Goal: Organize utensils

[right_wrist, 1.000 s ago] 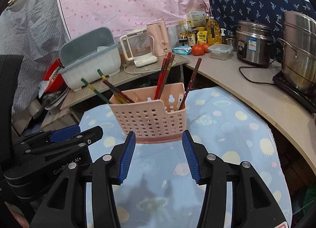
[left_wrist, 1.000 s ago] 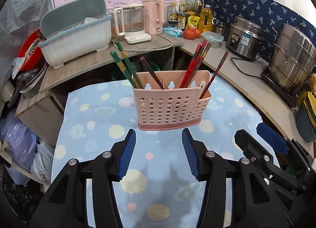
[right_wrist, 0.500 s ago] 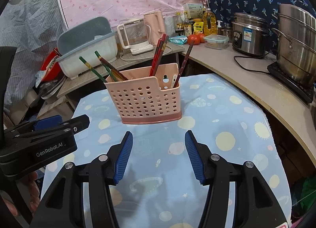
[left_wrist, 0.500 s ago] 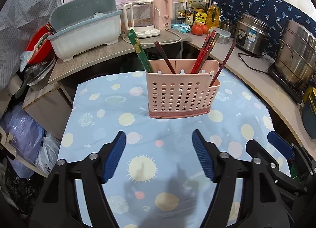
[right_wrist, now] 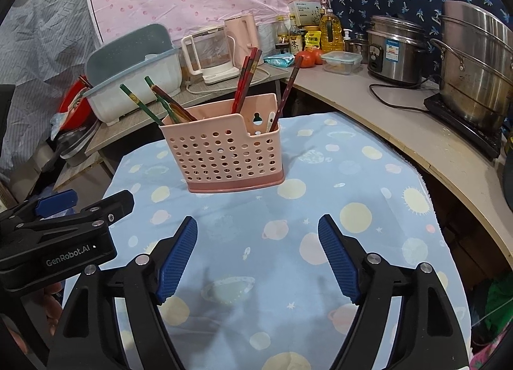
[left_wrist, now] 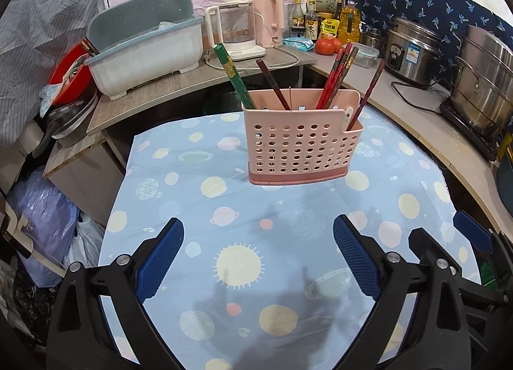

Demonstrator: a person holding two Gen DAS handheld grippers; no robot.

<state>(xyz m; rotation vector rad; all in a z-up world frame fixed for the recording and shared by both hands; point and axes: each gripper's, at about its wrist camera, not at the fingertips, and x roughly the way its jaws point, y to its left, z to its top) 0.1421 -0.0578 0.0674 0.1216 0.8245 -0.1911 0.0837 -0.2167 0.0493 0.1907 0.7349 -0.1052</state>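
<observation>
Pale pink perforated plastic utensil basket [left_wrist: 299,148] holds green chopsticks [left_wrist: 231,76] and red chopsticks [left_wrist: 336,76]; light blue tablecloth [left_wrist: 243,219] carries yellow suns, pastel planets; gripper pads [right_wrist: 176,259] ribbed blue.

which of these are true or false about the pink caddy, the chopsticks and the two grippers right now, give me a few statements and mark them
1. The pink caddy stands upright on the planet-print cloth. True.
2. The left gripper is shut on a chopstick. False: it is open and holds nothing.
3. The green chopsticks lean out of the caddy's left end. True.
4. The right gripper touches the caddy. False: it is open, with bare cloth between it and the caddy.
5. The red chopsticks lie flat on the cloth. False: they stand in the caddy.
</observation>
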